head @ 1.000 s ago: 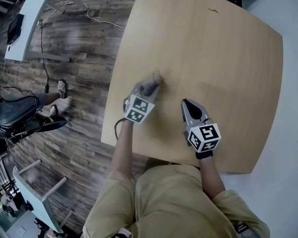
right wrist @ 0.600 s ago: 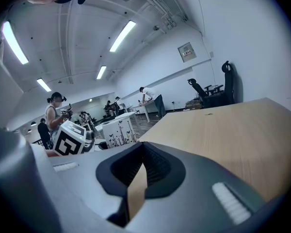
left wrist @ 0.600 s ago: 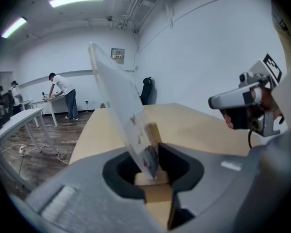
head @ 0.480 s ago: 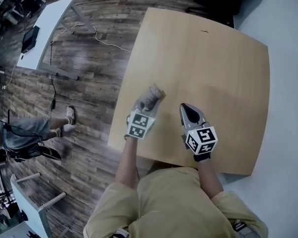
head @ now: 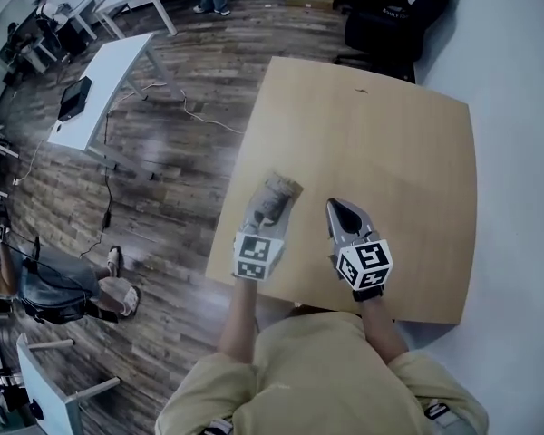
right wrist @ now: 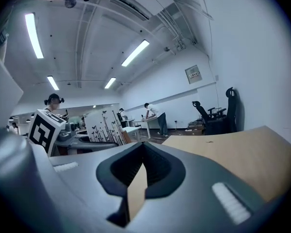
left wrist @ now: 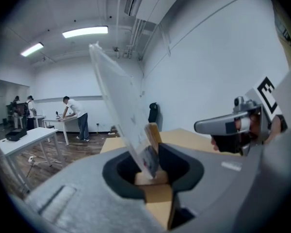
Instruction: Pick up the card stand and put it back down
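Note:
The card stand (head: 281, 188), a small wooden block with a clear sheet standing in it, sits between the jaws of my left gripper (head: 274, 199) near the table's left edge. In the left gripper view the pads are shut on the wooden base (left wrist: 154, 179), and the clear sheet (left wrist: 120, 106) leans up and to the left. I cannot tell whether the base touches the tabletop. My right gripper (head: 338, 208) hovers just to the right, jaws shut with nothing in them (right wrist: 142, 154).
The light wooden table (head: 390, 152) reaches far and right. Its left edge (head: 231, 216) lies close beside the left gripper. On the wood floor to the left are a white desk (head: 109, 84), a cable, and a person (head: 36, 288). A black chair (head: 385, 16) stands beyond the table.
The head view has swung up and now takes in more of the room. The left gripper, still holding the stand, has come slightly nearer the front edge. The right gripper has barely moved.

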Available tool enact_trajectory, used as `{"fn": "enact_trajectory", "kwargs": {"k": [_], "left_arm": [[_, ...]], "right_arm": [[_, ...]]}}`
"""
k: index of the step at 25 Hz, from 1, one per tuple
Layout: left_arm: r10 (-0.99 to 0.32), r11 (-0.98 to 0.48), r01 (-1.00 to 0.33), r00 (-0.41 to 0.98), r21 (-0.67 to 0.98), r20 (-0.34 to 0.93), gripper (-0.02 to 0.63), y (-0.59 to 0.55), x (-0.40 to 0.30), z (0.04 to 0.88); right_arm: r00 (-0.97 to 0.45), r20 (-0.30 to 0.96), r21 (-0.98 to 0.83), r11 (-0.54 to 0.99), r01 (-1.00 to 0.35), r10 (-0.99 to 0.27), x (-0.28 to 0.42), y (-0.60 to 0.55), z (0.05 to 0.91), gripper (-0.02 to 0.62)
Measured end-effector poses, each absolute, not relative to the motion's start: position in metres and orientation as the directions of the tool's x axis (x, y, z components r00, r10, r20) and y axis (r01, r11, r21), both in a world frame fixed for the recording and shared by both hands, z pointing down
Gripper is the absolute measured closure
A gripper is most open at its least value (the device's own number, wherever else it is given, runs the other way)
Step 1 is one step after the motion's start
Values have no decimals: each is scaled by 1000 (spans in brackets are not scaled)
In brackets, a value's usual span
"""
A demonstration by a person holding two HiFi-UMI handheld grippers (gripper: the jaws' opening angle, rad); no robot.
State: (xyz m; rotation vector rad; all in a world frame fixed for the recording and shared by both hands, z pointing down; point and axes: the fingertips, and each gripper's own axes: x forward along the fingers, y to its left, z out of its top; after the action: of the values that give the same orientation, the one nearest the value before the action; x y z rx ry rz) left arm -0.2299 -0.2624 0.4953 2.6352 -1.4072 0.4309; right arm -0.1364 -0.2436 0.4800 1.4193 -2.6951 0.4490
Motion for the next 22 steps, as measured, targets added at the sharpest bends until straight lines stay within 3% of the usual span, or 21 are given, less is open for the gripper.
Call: {"fn": "enact_trajectory", "kwargs": {"k": [11,22], "left_arm": [[-899,-427,-903,420,-36,126,520,-210,-245,428],[-884,-466,-884,464,-26,59,523,-178,-234,420]], "right_arm": [[-552,85,-159,535,-829,-830,-128,-206,429,591],[-498,17,-144,490,-860,-867,-120,-172,415,591]]}}
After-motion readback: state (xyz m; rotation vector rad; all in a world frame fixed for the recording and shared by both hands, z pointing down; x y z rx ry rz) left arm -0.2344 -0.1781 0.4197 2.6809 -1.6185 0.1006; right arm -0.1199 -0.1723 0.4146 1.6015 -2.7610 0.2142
